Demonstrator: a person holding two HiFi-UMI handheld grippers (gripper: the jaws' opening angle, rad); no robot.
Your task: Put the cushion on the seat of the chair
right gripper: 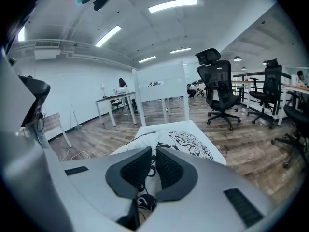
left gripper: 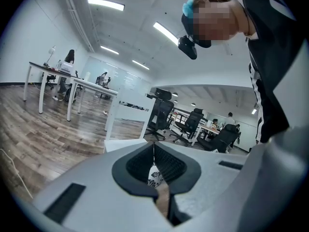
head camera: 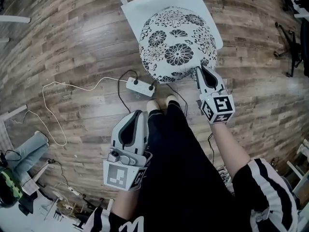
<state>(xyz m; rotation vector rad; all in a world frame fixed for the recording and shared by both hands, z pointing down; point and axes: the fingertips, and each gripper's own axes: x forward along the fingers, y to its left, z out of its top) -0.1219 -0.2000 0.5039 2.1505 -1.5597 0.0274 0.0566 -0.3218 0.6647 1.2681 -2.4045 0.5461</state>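
A round white cushion (head camera: 177, 45) with black flower prints lies over the white chair seat (head camera: 140, 6) and covers most of it. My right gripper (head camera: 202, 71) is at the cushion's near right edge, shut on a fold of its fabric. In the right gripper view the printed cushion (right gripper: 188, 141) runs between the dark pads (right gripper: 170, 167), with the seat (right gripper: 166, 126) beyond. My left gripper (head camera: 136, 115) hangs lower, beside the person's legs and apart from the cushion. Its jaws are shut on nothing. A sliver of the cushion (left gripper: 154, 176) shows below its pads.
A white power strip (head camera: 140, 87) with black cables lies on the wooden floor just in front of the chair, near the person's feet (head camera: 159, 104). A white cable (head camera: 53, 110) loops to the left. Black office chairs (right gripper: 219, 93) and white desks (left gripper: 53, 71) stand further off.
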